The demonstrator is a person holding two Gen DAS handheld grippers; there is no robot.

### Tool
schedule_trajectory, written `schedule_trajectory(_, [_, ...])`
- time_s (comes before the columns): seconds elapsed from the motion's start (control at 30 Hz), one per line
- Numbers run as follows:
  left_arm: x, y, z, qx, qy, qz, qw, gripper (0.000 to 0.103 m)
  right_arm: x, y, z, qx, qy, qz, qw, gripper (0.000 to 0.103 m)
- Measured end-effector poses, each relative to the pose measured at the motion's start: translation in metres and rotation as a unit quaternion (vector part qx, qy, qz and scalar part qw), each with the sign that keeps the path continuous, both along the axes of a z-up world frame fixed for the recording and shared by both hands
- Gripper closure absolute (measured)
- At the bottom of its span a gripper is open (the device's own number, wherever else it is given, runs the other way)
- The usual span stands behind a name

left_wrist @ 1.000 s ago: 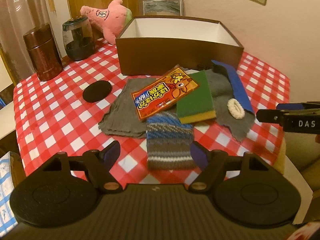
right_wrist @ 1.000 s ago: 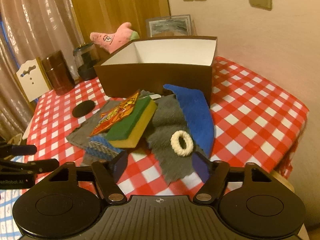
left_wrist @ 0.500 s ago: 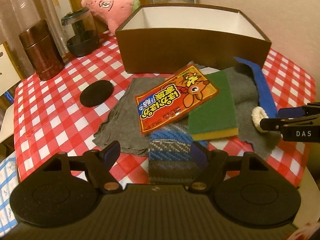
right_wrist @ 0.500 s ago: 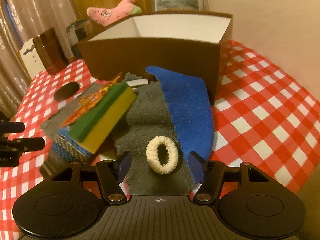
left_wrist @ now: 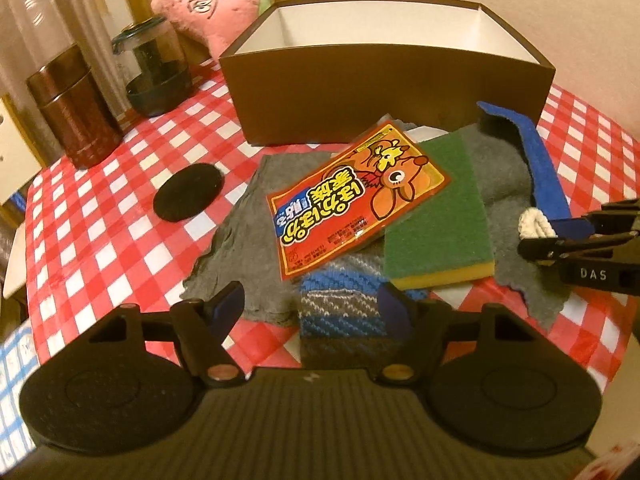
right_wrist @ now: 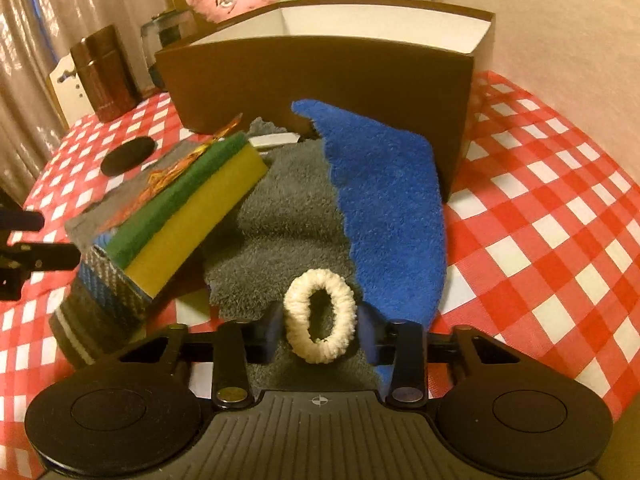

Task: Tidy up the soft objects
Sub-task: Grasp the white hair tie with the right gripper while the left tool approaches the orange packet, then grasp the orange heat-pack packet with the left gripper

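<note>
The right tongs (right_wrist: 319,330) have just been closing around the cream fuzzy hair-tie ring (right_wrist: 320,316), and their blue pads now sit against its two sides, pinching it where it lies on the grey fleece cloth (right_wrist: 280,232) beside the blue fleece cloth (right_wrist: 392,200). So the step in hand looks like the first pick-up of the sort. The next move, I'd judge, calls for a lift clear of the fleece and a carry over the near wall of the brown cardboard box with the white inside (left_wrist: 384,96), which appears empty as far as can be seen.

The left tongs (left_wrist: 312,306) hang spread wide over the blue-and-brown striped knitted piece (left_wrist: 340,320), touching nothing (likely lined up for the following grab).

Counting what lies on the red-and-white checked desk (left_wrist: 100,220): one ring, one green-and-yellow sponge (left_wrist: 436,216), one orange printed packet (left_wrist: 356,196), one knitted piece, one black round pad (left_wrist: 188,192), one blue cloth, and at least one grey cloth, possibly two; I cannot tell whether the thin grey piece (left_wrist: 240,232) is separate
</note>
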State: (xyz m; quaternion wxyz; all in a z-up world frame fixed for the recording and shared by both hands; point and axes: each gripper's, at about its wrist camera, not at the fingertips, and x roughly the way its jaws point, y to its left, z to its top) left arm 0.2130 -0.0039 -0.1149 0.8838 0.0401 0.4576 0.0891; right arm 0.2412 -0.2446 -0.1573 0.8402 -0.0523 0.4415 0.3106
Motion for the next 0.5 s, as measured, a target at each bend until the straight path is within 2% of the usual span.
schedule_trajectory(0.03, [0.002,0.000,-0.001,0.003,0.000,-0.007,1.0000,0.032,-0.001,0.002,0.000,-0.004,-0.004,0.003,1.000,0.082])
schedule_trajectory(0.2, [0.010,-0.001,-0.003,0.012,0.000,-0.048,0.9988,0.032,-0.008,0.005,0.010,-0.009,-0.016,-0.006,1.000,0.083])
schedule_trajectory(0.3, [0.015,-0.005,-0.007,0.033,-0.003,-0.079,0.9963,0.031,-0.010,0.004,0.020,0.002,-0.015,-0.019,1.000,0.083])
schedule_trajectory(0.5, [0.030,-0.005,-0.018,0.063,0.000,-0.107,0.9923,0.032,-0.010,-0.002,0.025,0.006,0.001,-0.048,0.999,0.083])
